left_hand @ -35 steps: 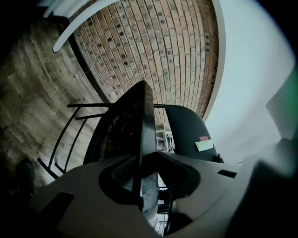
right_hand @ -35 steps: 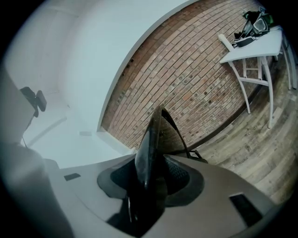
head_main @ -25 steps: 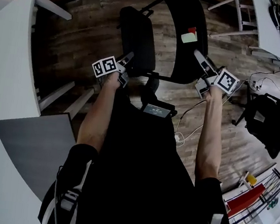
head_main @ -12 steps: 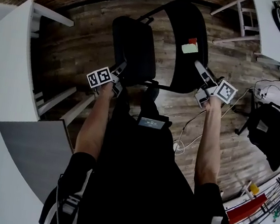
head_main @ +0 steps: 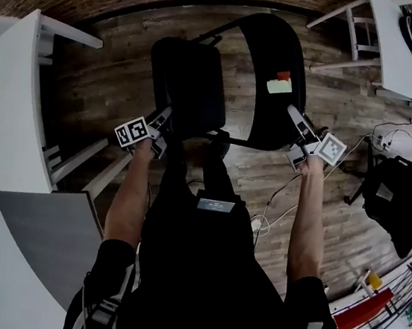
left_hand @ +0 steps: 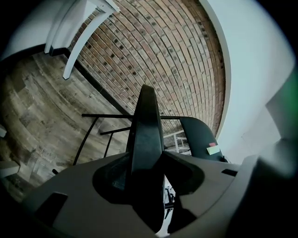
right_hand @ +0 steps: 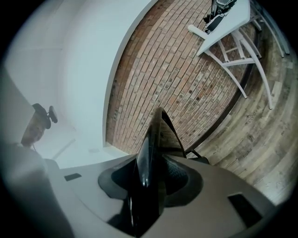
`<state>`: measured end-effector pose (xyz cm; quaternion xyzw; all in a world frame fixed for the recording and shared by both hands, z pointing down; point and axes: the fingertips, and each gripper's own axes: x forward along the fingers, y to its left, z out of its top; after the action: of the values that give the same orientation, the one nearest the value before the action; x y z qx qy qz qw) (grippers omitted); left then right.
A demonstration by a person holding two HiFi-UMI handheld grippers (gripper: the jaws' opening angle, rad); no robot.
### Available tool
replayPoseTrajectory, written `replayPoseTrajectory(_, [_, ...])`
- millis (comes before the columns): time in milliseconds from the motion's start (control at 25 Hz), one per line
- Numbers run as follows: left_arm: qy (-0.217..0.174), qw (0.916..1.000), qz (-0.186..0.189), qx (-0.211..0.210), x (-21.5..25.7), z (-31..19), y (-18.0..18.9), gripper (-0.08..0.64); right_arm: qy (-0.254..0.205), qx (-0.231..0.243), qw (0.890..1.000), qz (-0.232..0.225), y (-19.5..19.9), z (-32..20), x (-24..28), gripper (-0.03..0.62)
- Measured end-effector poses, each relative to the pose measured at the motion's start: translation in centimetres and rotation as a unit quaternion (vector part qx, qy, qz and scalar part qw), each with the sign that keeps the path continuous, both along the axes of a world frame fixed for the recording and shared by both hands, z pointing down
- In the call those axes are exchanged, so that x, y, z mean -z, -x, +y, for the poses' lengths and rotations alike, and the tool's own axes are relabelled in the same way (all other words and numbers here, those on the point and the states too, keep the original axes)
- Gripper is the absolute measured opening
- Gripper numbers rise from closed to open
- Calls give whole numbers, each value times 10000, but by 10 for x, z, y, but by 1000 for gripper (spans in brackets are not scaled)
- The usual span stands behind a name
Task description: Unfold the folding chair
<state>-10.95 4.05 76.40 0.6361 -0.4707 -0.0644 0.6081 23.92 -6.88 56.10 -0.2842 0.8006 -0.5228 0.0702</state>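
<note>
Chair (head_main: 198, 106) half open, seat (head_main: 191, 75) not flat.
My left hand-held gripper (head_main: 164, 119) just spread around seat; right hand-held gripper (head_main: 296, 119) just tightened onto backrest (head_main: 268, 63).

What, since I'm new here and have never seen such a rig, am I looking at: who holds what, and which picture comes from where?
No robot here: a person holds two hand-held grippers, each with two jaws. One picture comes from a camera on the head, looking down at a black folding chair on a wooden floor. The other two look along each gripper's jaws. The left gripper has the edge of the seat between its jaws, which have just been opening; a gap shows beside it. The right gripper has just been closing its jaws and presses on the backrest.
</note>
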Motion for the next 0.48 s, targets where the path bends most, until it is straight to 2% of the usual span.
replayPoseTrajectory(480, [59, 9998, -158, 73, -19, 4, 16, 204, -8, -68, 9999, -155, -24, -9, -22, 138])
